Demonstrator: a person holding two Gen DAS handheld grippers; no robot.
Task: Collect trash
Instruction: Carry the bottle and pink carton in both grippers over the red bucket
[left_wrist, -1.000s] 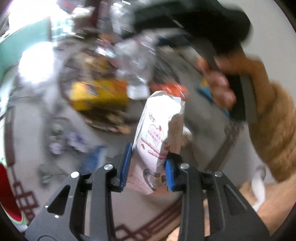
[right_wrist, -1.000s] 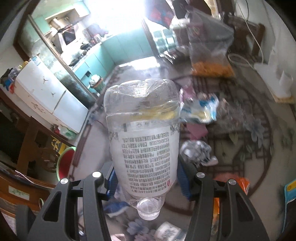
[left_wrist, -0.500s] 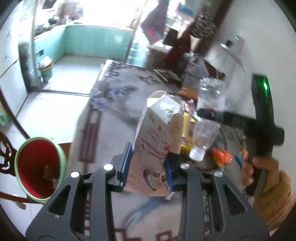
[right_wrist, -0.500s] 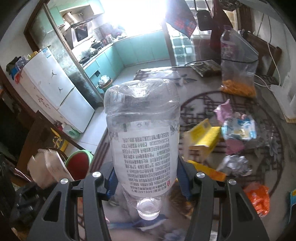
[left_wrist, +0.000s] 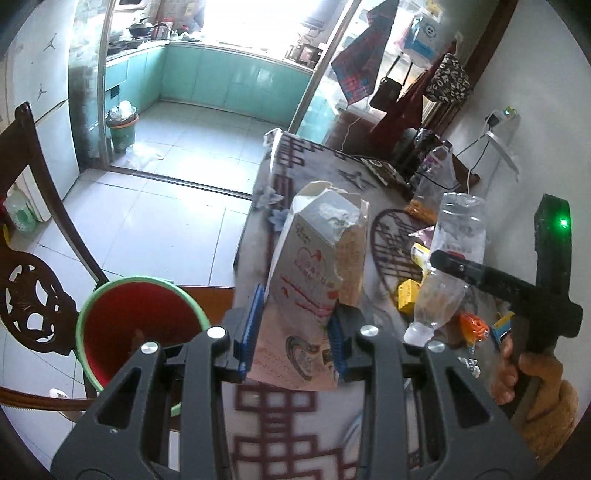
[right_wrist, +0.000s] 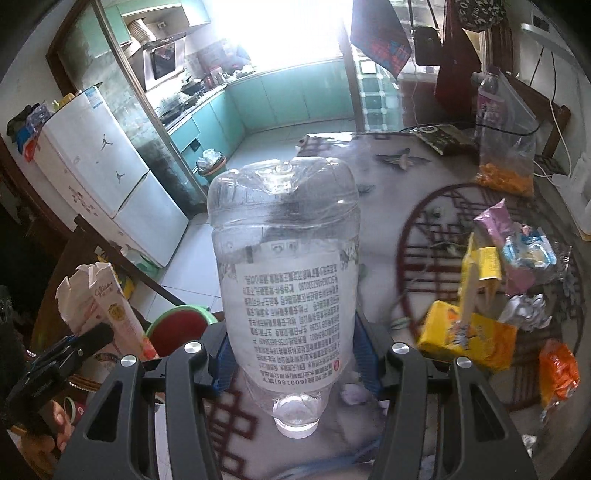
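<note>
My left gripper (left_wrist: 293, 334) is shut on a torn white and pink paper carton (left_wrist: 317, 280), held upright above the table's left edge; the carton also shows in the right wrist view (right_wrist: 103, 306). A red bin with a green rim (left_wrist: 136, 325) stands on a chair just left of it, also seen in the right wrist view (right_wrist: 177, 328). My right gripper (right_wrist: 291, 354) is shut on a clear plastic bottle (right_wrist: 288, 280), cap end toward the camera. The bottle also shows in the left wrist view (left_wrist: 448, 258), to the right of the carton.
Yellow boxes (right_wrist: 469, 332), an orange wrapper (right_wrist: 557, 369), crumpled foil (right_wrist: 524, 312) and other wrappers lie on the patterned tablecloth (right_wrist: 406, 206). A bag with orange contents (right_wrist: 506, 147) stands at the back. A dark wooden chair (left_wrist: 33, 280) is at left; a fridge (right_wrist: 99, 184) beyond.
Both grippers swung left from over the littered table toward its edge, still holding their items. The red bin came into view and now sits close beside the carton.
</note>
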